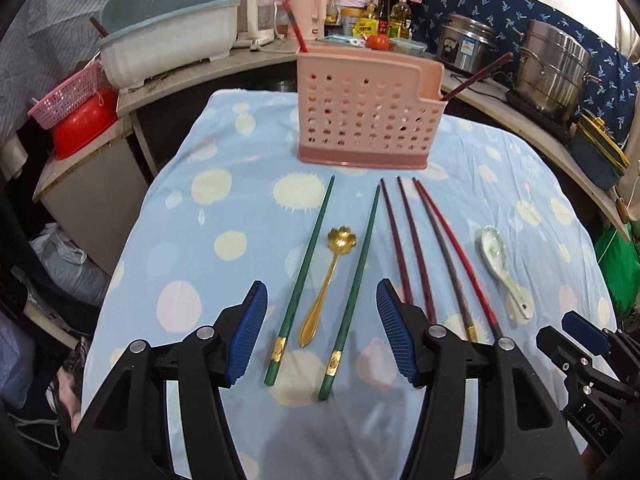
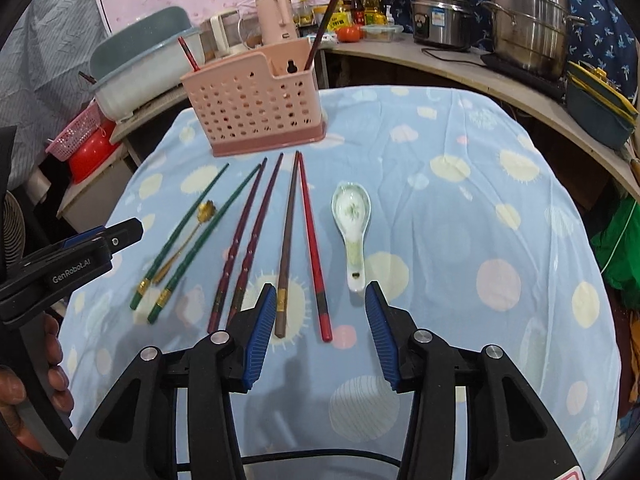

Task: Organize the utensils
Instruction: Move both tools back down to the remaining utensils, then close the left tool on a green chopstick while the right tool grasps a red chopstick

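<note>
Left wrist view: bench (image 1: 168, 200) under a blue spotted cloth, largest thing in frame. At 12 o'clock on it stands the pink perforated holder (image 1: 362, 116), upright, with two dark chopsticks (image 1: 476, 78) already leaning out of its ends; so sorting has begun, judged barely under way. Left to do: everything lying in a row toward 6 o'clock. Two green chopsticks (image 1: 304, 276), long axes running 6 to 12, tips toward the holder, gold-banded butts near the left tool (image 1: 322, 334). Between them a gold flower spoon (image 1: 322, 280), bowl at 12, handle at 6. At 2 o'clock from it, two maroon chopsticks (image 1: 400, 240), then a brown-and-red pair (image 1: 448, 256), all fanned tips-up toward the holder. Farthest toward 3 o'clock, a white ceramic spoon (image 1: 500, 264), bowl up, handle slanting to 5. Left tool: about half open, gripping nothing, poised over the green butts. Right tool (image 2: 320, 332): parted somewhat narrower, empty, hanging above the brown and red butts with the ceramic spoon's handle just beyond its right pad.
</note>
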`<state>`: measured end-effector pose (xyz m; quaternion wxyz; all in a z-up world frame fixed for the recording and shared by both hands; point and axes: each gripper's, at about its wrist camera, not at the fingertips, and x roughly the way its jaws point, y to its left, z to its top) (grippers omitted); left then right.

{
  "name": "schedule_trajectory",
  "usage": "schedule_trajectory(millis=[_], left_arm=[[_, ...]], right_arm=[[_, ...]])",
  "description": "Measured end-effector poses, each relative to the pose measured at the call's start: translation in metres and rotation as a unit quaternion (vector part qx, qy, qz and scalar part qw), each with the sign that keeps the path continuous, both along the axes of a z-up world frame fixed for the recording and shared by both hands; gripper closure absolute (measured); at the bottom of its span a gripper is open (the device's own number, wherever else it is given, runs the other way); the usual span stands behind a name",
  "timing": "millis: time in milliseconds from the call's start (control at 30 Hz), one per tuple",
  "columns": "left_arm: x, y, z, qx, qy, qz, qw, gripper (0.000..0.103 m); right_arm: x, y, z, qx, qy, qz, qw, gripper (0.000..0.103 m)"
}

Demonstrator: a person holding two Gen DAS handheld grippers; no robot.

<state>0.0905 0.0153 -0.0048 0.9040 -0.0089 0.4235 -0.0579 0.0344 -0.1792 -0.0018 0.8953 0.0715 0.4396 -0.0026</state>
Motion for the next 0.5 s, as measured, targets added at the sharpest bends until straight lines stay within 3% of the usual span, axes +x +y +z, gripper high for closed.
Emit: schedule_trajectory(millis=[167, 500], left_arm=[[-0.001, 0.012, -0.016, 0.002, 0.010, 0.010, 0.9999, 0.049], [0.000, 0.038, -0.043, 0.004, 0.034, 0.021, 0.9992, 0.051]], right_arm=[[0.009, 0.006, -0.020, 0.001, 0.021, 0.014, 1.000, 0.082], [0.030, 0.011, -0.044, -0.004, 0.046, 0.017, 0.999, 0.084]])
